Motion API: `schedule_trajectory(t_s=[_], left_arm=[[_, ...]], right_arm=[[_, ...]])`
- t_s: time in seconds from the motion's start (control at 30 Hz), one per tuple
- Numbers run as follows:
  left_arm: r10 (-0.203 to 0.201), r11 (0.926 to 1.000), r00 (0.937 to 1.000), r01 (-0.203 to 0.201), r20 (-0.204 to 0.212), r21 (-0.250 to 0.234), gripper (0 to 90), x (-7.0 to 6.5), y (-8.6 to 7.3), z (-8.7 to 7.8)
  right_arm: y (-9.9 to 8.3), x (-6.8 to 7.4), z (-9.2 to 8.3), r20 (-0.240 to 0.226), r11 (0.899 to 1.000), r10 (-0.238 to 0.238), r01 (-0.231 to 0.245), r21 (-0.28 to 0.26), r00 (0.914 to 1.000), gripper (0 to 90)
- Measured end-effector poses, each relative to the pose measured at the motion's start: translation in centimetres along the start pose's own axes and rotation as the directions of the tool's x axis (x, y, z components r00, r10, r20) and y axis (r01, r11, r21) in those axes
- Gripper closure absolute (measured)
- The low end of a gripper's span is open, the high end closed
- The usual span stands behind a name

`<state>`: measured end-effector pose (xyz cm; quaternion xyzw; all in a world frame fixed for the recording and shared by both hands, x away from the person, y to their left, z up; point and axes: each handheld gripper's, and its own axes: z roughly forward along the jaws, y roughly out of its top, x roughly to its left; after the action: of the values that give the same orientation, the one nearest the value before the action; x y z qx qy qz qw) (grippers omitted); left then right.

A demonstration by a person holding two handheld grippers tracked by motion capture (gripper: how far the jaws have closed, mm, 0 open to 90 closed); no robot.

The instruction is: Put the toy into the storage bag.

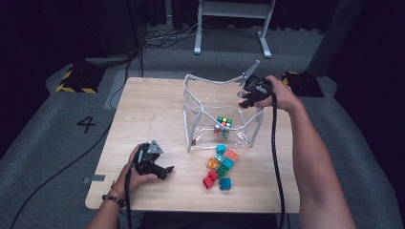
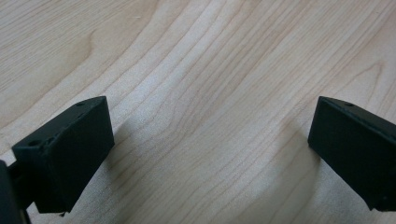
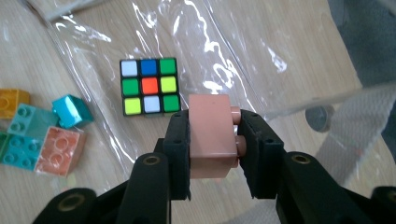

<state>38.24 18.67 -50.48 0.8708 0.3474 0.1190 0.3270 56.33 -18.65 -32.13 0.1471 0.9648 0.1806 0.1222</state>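
High view, landmark: the clear bag (image 1: pixel 205 112) stands open on the wooden table (image 1: pixel 143 105), toward its far right part.
High view, right gripper: the right gripper (image 1: pixel 249 95) is held by the right hand (image 1: pixel 281 93) at the bag's far right corner, above its rim; the grey plate on it juts up over the rim.
High view, cube: a puzzle cube (image 1: pixel 222 127) lies inside the bag, on its floor near the front wall.
High view, bricks: a cluster of toy bricks (image 1: pixel 220 167) in teal, orange, green, red and blue lies on the table just in front of the bag.
High view, left gripper: the left gripper (image 1: pixel 160 168) rests in the left hand (image 1: pixel 136 171) on the table, well to the left of the bricks and in front of the bag's left end.

Left gripper view, claw: the left gripper (image 2: pixel 210 154) has its two black jaws spread wide, nothing between them, with bare wood grain beneath.

Right gripper view, claw: the right gripper (image 3: pixel 215 140) is closed on a pink brick (image 3: pixel 212 135), its pads pressing the brick's two sides, studs facing the right jaw.
Right gripper view, pink brick: it hangs over the bag's open mouth, the puzzle cube (image 3: pixel 149 86) below and just beyond it through the clear plastic.
Right gripper view, bricks: the loose toy bricks (image 3: pixel 42 135) lie outside the bag wall, at the left edge.
Right gripper view, bag: a pale woven strap (image 3: pixel 359 116) of the bag crosses at the right.
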Motion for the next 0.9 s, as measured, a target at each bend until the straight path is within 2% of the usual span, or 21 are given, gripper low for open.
schedule_trajectory(t_s=[0.07, 0.13, 0.17, 0.23, 0.27, 0.3, 0.57, 0.7, 0.8, 0.83, 0.9], left_arm=[[-0.003, 1.0, 1.0, 0.003, -0.001, -0.003, 0.3, 0.0, 0.0, 0.0], [0.0, 1.0, 1.0, 0.0, 0.0, 0.0, 0.4, 0.0, 0.0, 0.0], [0.0, 1.0, 1.0, 0.0, -0.001, 0.0, 0.4, 0.0, 0.0, 0.0], [0.0, 1.0, 1.0, 0.0, -0.001, 0.0, 0.4, 0.0, 0.0, 0.0], [0.0, 1.0, 1.0, 0.0, -0.001, 0.0, 0.4, 0.0, 0.0, 0.0], [0.0, 1.0, 1.0, 0.0, -0.002, 0.0, 0.4, 0.0, 0.0, 0.0], [0.0, 1.0, 1.0, 0.0, -0.001, 0.0, 0.4, 0.0, 0.0, 0.0], [0.0, 1.0, 1.0, 0.0, -0.001, 0.0, 0.4, 0.0, 0.0, 0.0], [0.0, 1.0, 1.0, 0.0, 0.0, 0.0, 0.4, 0.0, 0.0, 0.0], [0.0, 1.0, 1.0, 0.0, 0.0, 0.0, 0.4, 0.0, 0.0, 0.0], [-0.002, 1.0, 1.0, 0.002, -0.001, -0.001, 0.4, 0.0, 0.0, 0.0]], right_arm=[[-0.2, -0.3, 0.1, 0.009, 1.0, -0.012, 0.011, 0.02, 0.9999, 66.3], [-0.3, -0.2, 0.1, 0.004, 0.999, -0.001, 0.001, 0.052, 1.0, 66.2], [-0.3, -0.2, 0.1, 0.011, 0.998, -0.018, 0.017, 0.057, 0.9998, 66.2], [-0.3, 0.0, 0.1, 0.008, 0.996, -0.008, 0.007, 0.084, 0.9999, 66.1], [-0.3, 0.2, 0.0, 0.009, 0.993, 0.03, -0.031, 0.118, 0.9995, 66.0], [-0.3, -0.1, 0.1, 0.015, 0.994, -0.016, 0.014, 0.11, 0.9998, 65.6], [-0.4, 0.1, -0.3, 0.023, 0.992, -0.025, 0.022, 0.125, 0.9994, 65.5], [-0.5, 0.3, -0.6, 0.027, 0.996, -0.017, 0.014, 0.09, 0.9995, 62.4], [-0.7, 0.5, -1.3, 0.033, 1.0, -0.009, 0.009, 0.003, 0.9994, 56.4], [-0.8, 0.6, -1.6, 0.027, 1.0, -0.006, 0.006, -0.031, 0.9996, 55.5], [-1.2, 1.0, -2.1, 0.045, 0.997, -0.001, 0.005, -0.082, 0.999, 51.8]])
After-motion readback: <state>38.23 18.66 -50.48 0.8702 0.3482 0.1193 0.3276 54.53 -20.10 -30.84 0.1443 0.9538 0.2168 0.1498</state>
